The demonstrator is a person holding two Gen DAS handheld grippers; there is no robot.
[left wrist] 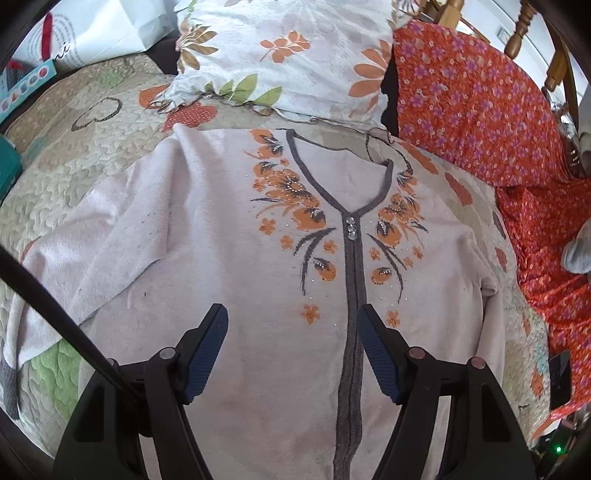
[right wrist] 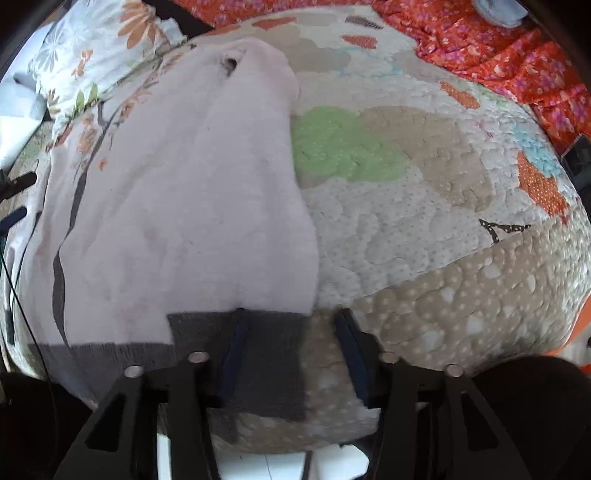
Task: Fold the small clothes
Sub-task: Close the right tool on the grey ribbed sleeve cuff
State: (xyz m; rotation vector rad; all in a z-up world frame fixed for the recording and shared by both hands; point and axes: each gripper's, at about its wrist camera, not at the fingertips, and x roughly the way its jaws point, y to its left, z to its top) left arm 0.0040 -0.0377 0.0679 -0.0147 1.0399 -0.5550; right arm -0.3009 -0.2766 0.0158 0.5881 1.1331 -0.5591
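In the left wrist view, a white paper bag (left wrist: 110, 26) sits at the far left, up at the top of the bed. The bed has a bumpy quilt (left wrist: 74, 147) with tan, green and orange patches. A pale pink top (left wrist: 221, 258) lies flat on the quilt, front side up. One sleeve (left wrist: 74, 266) spreads out to the left. The top has orange flowers (left wrist: 291, 192) by the neck, a gray strip down the middle and small shiny buttons (left wrist: 351, 227). A flowery pillow (left wrist: 288, 55) rests just past the neck. The left gripper (left wrist: 291, 321) hangs over the lower part of the top. Its fingers (left wrist: 210, 347) are spread wide and hold nothing. An orange cloth with purple flowers (left wrist: 498, 122) covers the far right.

In the right wrist view, the pink top lies to the left on the quilt. Its gray hem band (right wrist: 258, 354) is at the near edge of the bed. The right gripper (right wrist: 291, 317) is down by that band. Its fingers (right wrist: 234, 354) are spread apart, with one over the band and the other over the quilt. They grasp nothing.
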